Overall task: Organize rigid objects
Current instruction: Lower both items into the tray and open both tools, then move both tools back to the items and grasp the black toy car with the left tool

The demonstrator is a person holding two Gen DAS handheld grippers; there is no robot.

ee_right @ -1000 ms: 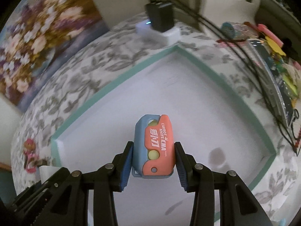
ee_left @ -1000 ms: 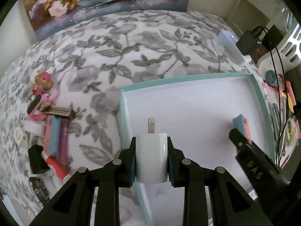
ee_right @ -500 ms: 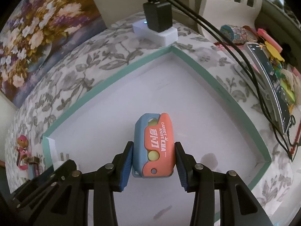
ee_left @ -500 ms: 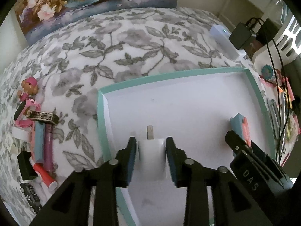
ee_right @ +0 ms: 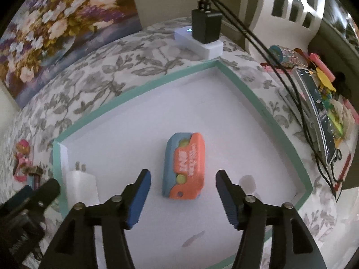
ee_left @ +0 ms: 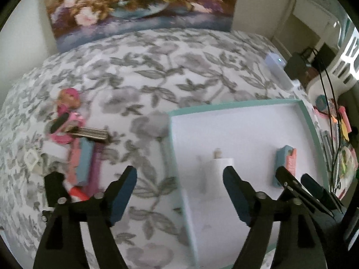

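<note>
A white tray with a teal rim (ee_left: 242, 105) (ee_right: 143, 85) lies on the floral cloth. In it lie a white plug charger (ee_left: 221, 164) (ee_right: 82, 183) near its left wall and an orange and blue carrot knife (ee_right: 185, 168) (ee_left: 285, 164). My left gripper (ee_left: 179, 180) hangs above the tray's left edge, jaws opening wide, the charger free just beyond its right finger. My right gripper (ee_right: 181, 182) stands over the knife with its jaws opening; the pads are clear of the knife's sides. It shows in the left wrist view as the right gripper (ee_left: 298, 179).
Left of the tray a heap of small things lies on the cloth: a pink doll (ee_left: 67, 112) (ee_right: 21, 157), a dark comb (ee_left: 92, 133), pink and blue bars (ee_left: 82, 159). A white power block with a black adapter (ee_right: 205, 30) sits behind the tray. Cables and stationery crowd the right side.
Both grippers have let go: the left released the charger in the tray and shifted left and up, the right released the carrot knife, which now lies flat in the tray.
</note>
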